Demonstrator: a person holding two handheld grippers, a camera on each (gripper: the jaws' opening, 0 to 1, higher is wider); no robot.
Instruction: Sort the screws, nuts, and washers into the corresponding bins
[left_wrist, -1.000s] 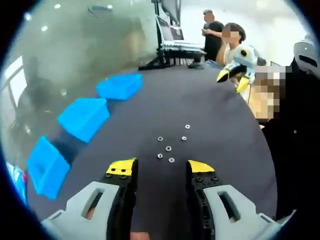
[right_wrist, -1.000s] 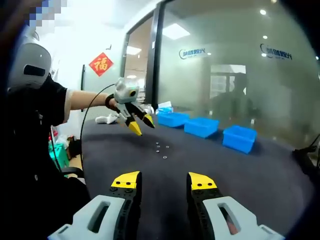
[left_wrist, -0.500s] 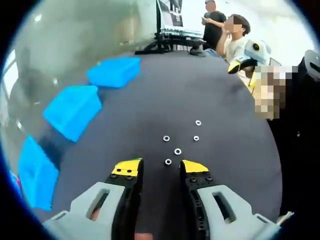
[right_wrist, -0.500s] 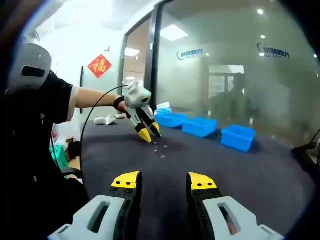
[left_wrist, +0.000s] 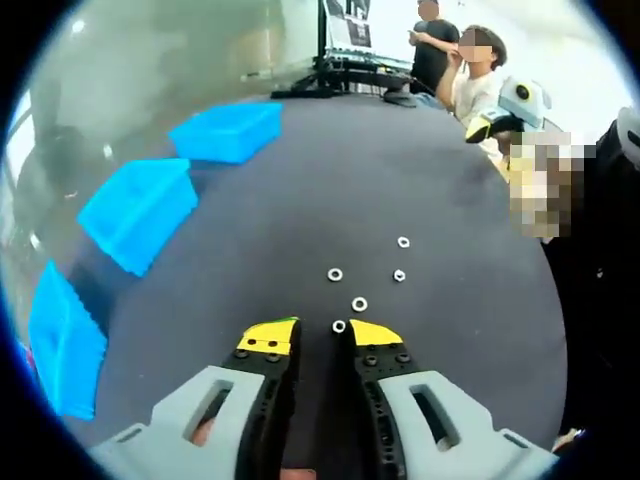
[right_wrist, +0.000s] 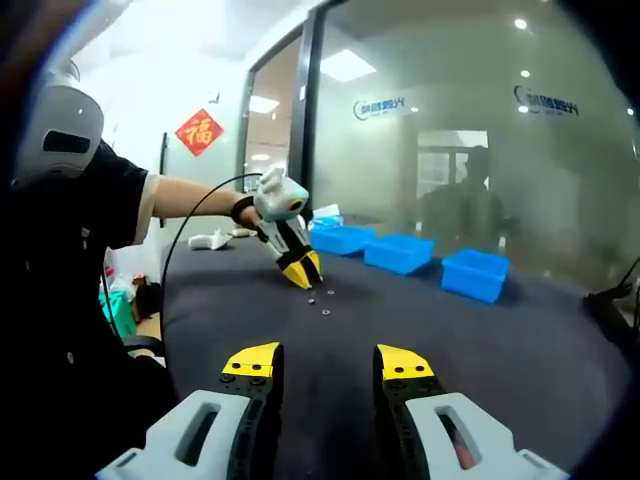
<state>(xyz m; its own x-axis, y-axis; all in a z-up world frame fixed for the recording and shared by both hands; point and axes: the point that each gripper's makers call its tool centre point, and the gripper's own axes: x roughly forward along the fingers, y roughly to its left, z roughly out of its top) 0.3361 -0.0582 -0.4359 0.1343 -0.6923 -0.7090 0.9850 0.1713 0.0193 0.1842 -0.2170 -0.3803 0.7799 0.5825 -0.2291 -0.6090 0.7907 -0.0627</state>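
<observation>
Jaws of the left gripper (left_wrist: 322, 336) stand narrowly parted in the left gripper view, yellow tips low over the dark table (left_wrist: 420, 180), with nothing between them. One small ring-shaped piece (left_wrist: 339, 326) lies on the cloth just at the gap between the tips; contact cannot be confirmed. Four further small metal pieces lie loose beyond it toward 12 and 1 o'clock: one (left_wrist: 359, 304) just ahead, one (left_wrist: 335, 274) further on, and two (left_wrist: 399, 275) (left_wrist: 403, 242) off to the right. Whether each is a nut or a washer cannot be told at this size. Three blue bins sit in a row along the table edge by the glass wall: the near bin (left_wrist: 60, 340) at 9 o'clock, the middle bin (left_wrist: 138, 208) at 10 o'clock, the far bin (left_wrist: 226, 130) at 11 o'clock.

Jaws of the right gripper (right_wrist: 325, 362) stand wide apart in the right gripper view, gripping nothing, raised above the table and well apart from the hardware. At 12 o'clock in that view the left gripper's yellow tips point down at the scattered pieces (right_wrist: 326, 312). The person's forearm (right_wrist: 190, 195) extends to it from 9 o'clock. A red paper ornament (right_wrist: 199, 131) hangs on the wall at 11 o'clock.
</observation>
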